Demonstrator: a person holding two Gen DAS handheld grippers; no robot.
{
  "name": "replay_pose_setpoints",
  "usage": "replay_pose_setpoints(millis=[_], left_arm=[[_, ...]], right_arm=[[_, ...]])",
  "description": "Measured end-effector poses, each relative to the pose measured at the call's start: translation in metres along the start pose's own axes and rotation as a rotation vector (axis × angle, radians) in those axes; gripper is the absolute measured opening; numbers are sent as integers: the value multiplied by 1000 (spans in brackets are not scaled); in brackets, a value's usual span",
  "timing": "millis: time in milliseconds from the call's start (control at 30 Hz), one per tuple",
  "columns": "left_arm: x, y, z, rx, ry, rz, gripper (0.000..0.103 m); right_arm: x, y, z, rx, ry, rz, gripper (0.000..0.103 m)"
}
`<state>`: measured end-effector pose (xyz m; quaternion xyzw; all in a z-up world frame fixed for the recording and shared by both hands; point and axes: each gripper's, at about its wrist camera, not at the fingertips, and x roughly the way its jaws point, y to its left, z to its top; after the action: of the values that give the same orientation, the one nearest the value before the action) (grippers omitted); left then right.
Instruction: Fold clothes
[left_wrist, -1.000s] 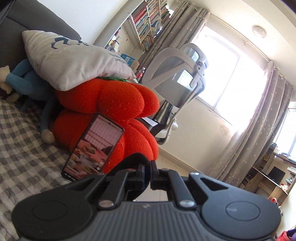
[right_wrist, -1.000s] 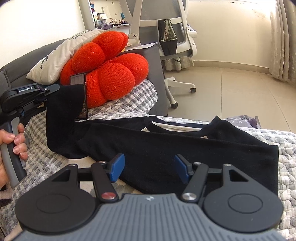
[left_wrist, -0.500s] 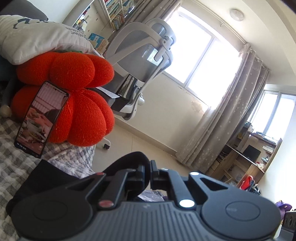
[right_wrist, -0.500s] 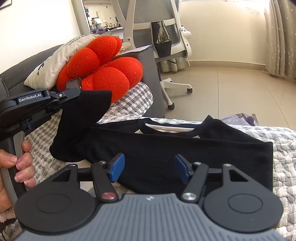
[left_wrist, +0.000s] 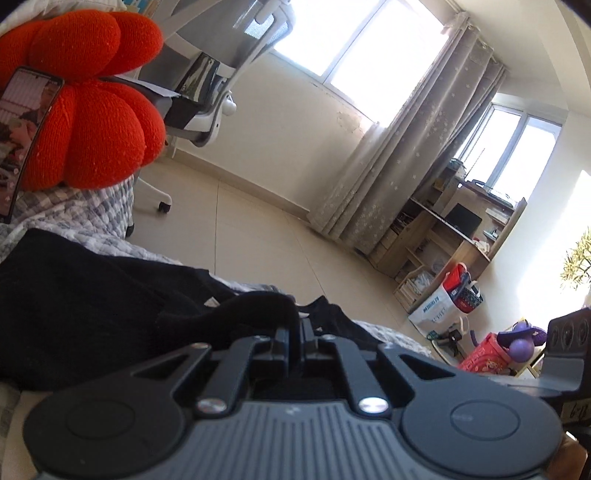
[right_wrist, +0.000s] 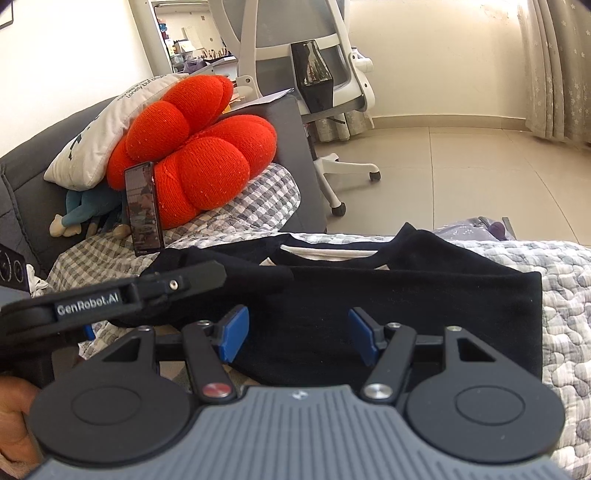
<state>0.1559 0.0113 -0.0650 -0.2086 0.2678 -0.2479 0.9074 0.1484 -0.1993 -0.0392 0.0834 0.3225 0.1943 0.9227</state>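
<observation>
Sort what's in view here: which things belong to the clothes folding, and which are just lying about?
Part of the job:
- black garment, spread on the quilt
- left claw, shut on a fold of it
- right claw, open above it

Lying about:
- red cushion
- phone propped against it
- white pillow
- blue plush toy
- office chair

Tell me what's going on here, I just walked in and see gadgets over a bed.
A person is folding a black garment on a quilted bed cover, with a handheld gripper in each hand. The left gripper is shut on a fold of the black fabric, a sleeve by the look of it, over the garment's body. The right gripper hovers open above the garment, holding nothing. A phone leans against a red cushion behind.
</observation>
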Motion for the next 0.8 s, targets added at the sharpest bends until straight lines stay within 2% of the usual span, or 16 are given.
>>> replay_pose_setpoints(millis=[300, 367, 500, 633, 733, 800], left_arm=[[14, 21, -22, -41, 154, -8, 5], [10, 24, -24, -44, 152, -17, 6], [-2, 27, -26, -43, 152, -52, 17], [-16, 33, -28, -30, 162, -87, 33], [-29, 38, -28, -30, 174, -115, 41], [-38, 42, -25, -49, 175, -110, 43]], right_arm=[[4, -4, -2, 44, 12, 22, 64], [4, -3, -2, 51, 15, 31, 64], [4, -1, -1, 64, 18, 49, 64], [5, 4, -2, 78, 25, 73, 64], [7, 8, -2, 77, 32, 83, 64], [7, 11, -2, 73, 32, 88, 64]])
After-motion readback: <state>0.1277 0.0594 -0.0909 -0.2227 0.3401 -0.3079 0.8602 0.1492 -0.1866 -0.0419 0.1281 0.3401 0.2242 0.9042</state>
